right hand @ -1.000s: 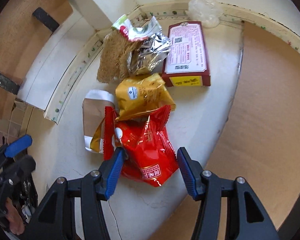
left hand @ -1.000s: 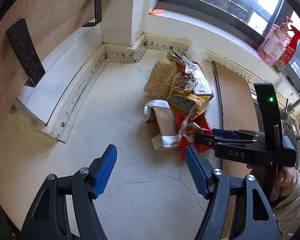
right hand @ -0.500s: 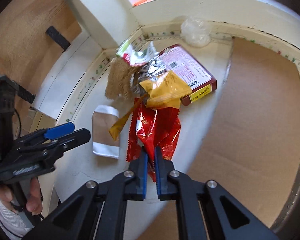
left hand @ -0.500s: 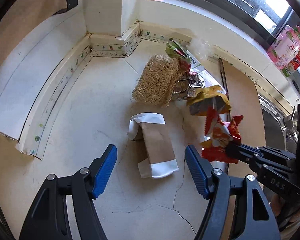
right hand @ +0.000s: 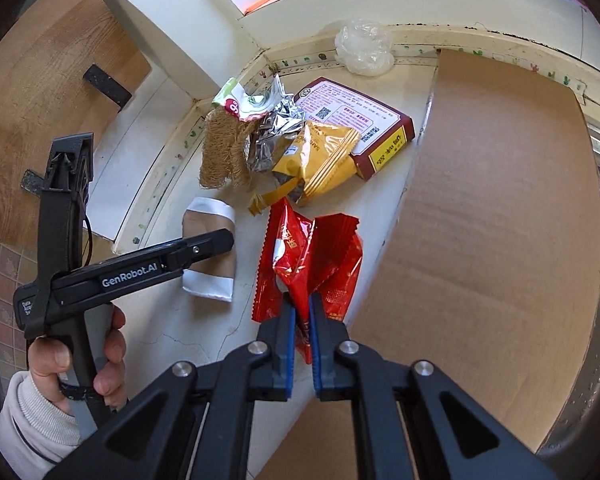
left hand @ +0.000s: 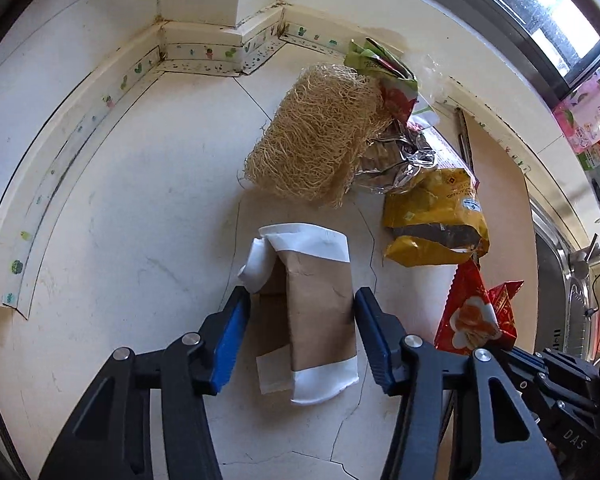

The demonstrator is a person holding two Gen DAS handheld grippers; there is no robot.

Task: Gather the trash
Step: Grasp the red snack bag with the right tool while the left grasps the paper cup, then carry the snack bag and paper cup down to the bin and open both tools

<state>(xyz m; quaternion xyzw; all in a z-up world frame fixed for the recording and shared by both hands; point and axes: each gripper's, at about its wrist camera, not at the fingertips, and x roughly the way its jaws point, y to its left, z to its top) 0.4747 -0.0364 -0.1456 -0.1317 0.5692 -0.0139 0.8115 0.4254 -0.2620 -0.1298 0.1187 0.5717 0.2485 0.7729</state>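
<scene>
My right gripper is shut on a red snack wrapper and holds it above the white counter; the wrapper also shows in the left wrist view. My left gripper is open, its blue pads on either side of a flattened brown-and-white paper cup lying on the counter; the cup also shows in the right wrist view. Behind lie a yellow snack bag, a crumpled silver foil wrapper, a green-and-red packet and a straw-coloured fibre pad.
A maroon box and a clear plastic wad lie near the back wall. A brown cardboard sheet covers the counter's right side. A steel sink lies further right. Walls close the corner.
My left gripper moved forward and down until its open fingers straddle the paper cup. My right gripper closed on the red wrapper and lifted it away from the pile.
</scene>
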